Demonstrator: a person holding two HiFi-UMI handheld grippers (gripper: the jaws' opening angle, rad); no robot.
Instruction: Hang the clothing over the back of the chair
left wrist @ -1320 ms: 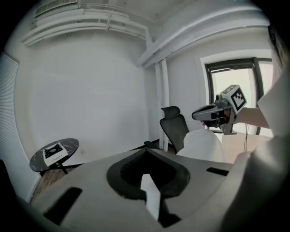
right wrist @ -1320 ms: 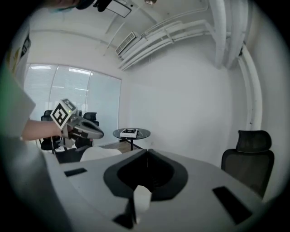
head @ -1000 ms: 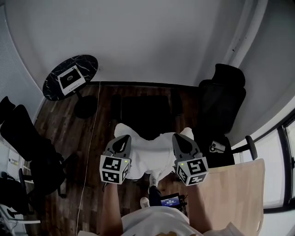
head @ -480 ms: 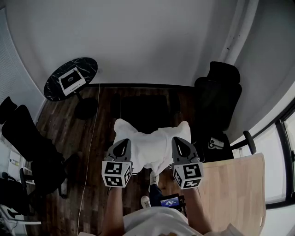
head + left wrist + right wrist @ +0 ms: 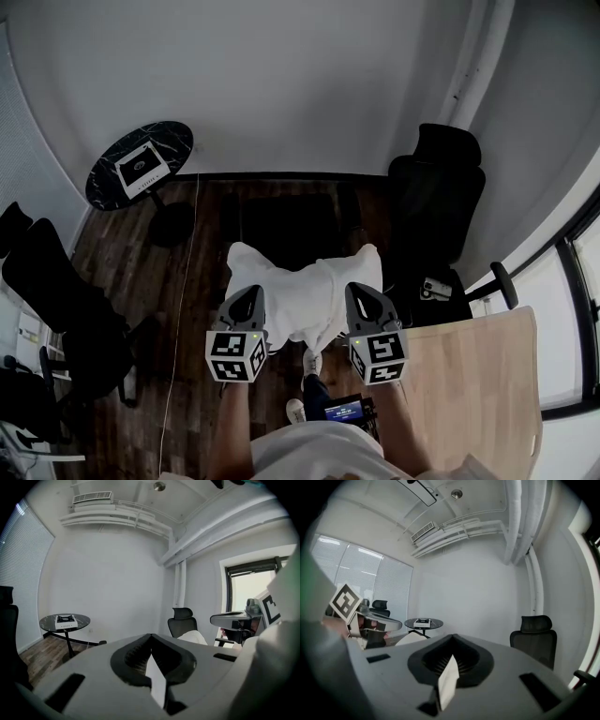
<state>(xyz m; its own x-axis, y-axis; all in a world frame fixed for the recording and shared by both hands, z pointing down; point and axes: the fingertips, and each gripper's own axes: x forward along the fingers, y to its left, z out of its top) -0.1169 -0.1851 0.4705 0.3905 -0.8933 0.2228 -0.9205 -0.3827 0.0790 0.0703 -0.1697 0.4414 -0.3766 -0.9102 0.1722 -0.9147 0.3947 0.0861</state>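
A white garment (image 5: 305, 298) hangs spread between my two grippers in the head view. My left gripper (image 5: 250, 294) is shut on its left edge, and a strip of white cloth (image 5: 157, 680) shows pinched in the left gripper (image 5: 151, 642) in its own view. On the garment's right edge my right gripper (image 5: 360, 292) is shut, and a white fold (image 5: 447, 682) sticks out of the right gripper (image 5: 452, 642) in its view. Just beyond the garment stands a dark chair (image 5: 291, 220), dim and partly hidden by the cloth.
A black office chair (image 5: 437, 202) stands at the right. A round black table (image 5: 141, 161) bears a white box (image 5: 142, 168) at the far left. More black chairs (image 5: 56, 281) are at the left. A pale wooden desk (image 5: 478, 384) lies at the lower right.
Both grippers, still shut on the white garment, have shifted a little and drawn slightly closer together. The garment has moved along with them.
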